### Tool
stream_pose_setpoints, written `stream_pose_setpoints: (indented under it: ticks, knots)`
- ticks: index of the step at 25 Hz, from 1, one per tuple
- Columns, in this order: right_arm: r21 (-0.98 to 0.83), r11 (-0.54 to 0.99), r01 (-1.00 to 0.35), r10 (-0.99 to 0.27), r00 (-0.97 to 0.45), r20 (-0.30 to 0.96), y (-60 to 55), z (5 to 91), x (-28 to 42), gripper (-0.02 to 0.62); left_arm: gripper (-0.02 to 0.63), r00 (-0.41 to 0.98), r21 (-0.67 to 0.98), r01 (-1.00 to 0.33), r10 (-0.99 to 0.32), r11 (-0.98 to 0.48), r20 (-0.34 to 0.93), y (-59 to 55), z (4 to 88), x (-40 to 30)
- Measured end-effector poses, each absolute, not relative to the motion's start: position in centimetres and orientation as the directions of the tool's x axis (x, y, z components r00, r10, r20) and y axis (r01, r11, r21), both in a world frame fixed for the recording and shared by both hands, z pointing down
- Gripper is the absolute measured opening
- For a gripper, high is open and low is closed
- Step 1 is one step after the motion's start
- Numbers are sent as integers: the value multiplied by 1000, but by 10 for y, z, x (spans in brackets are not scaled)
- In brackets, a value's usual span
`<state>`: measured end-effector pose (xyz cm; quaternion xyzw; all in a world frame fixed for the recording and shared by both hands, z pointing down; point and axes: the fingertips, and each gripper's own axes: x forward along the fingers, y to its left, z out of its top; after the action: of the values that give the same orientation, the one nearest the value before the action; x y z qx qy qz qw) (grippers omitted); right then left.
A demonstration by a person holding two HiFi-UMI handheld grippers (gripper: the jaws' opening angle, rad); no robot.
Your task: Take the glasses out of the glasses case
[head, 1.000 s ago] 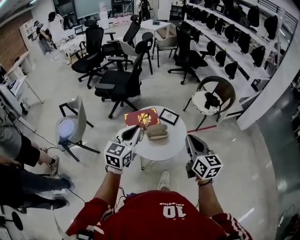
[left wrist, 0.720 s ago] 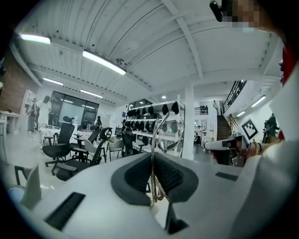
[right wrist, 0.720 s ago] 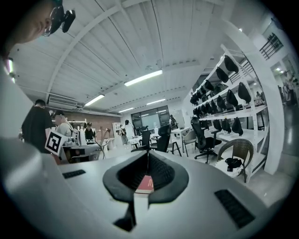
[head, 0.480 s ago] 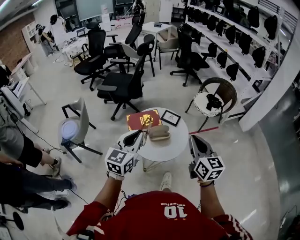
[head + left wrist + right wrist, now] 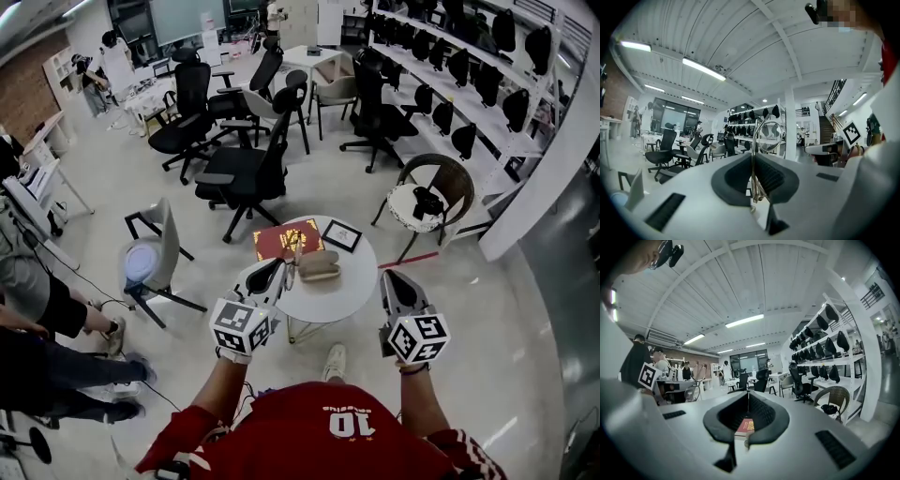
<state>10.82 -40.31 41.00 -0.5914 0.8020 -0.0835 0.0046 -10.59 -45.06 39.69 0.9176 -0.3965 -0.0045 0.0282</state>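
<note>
- Left tool (image 5: 753, 161): jaws pressed shut on the thin metal frame of the glasses (image 5: 770, 137). One round lens stands up above the jaw tips.
- In the head view, this tool (image 5: 280, 268) sits at the left edge of the worktop, raised over it, just left of the glasses case.
- Right tool (image 5: 747, 401): jaws closed together with nothing between them. In the head view it (image 5: 390, 277) hangs off the right edge of the worktop.
- Glasses case (image 5: 318, 264): a tan oblong lying near the middle of the round white worktop (image 5: 336, 292).
- A red book (image 5: 286, 239) lies at the worktop's upper left, with a small dark framed picture (image 5: 341, 234) at its upper right.
- The room: pale floor, black office chairs (image 5: 234, 169) in the upper half of the frame, and shelves of dark helmets along the upper right.
</note>
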Motion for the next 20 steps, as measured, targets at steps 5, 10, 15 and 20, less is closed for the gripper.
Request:
stream_pose_setpoints:
  ticks: [5, 10, 15, 20]
  knots:
    - [-126, 279, -952, -952, -291, 98, -396, 411, 110, 18, 21, 675, 52, -737, -738, -674, 4, -446, 393, -104]
    - [-104, 278, -955, -951, -289, 113, -390, 416, 107, 17, 21, 671, 62, -740, -741, -670, 6, -443, 398, -106]
    - [-104, 262, -959, -955, -273, 112, -381, 416, 111, 17, 22, 671, 64, -740, -742, -669, 2, -440, 399, -106]
    - [-108, 252, -962, -958, -263, 110, -377, 416, 112, 17, 21, 676, 68, -735, -737, -675, 2, -439, 398, -107]
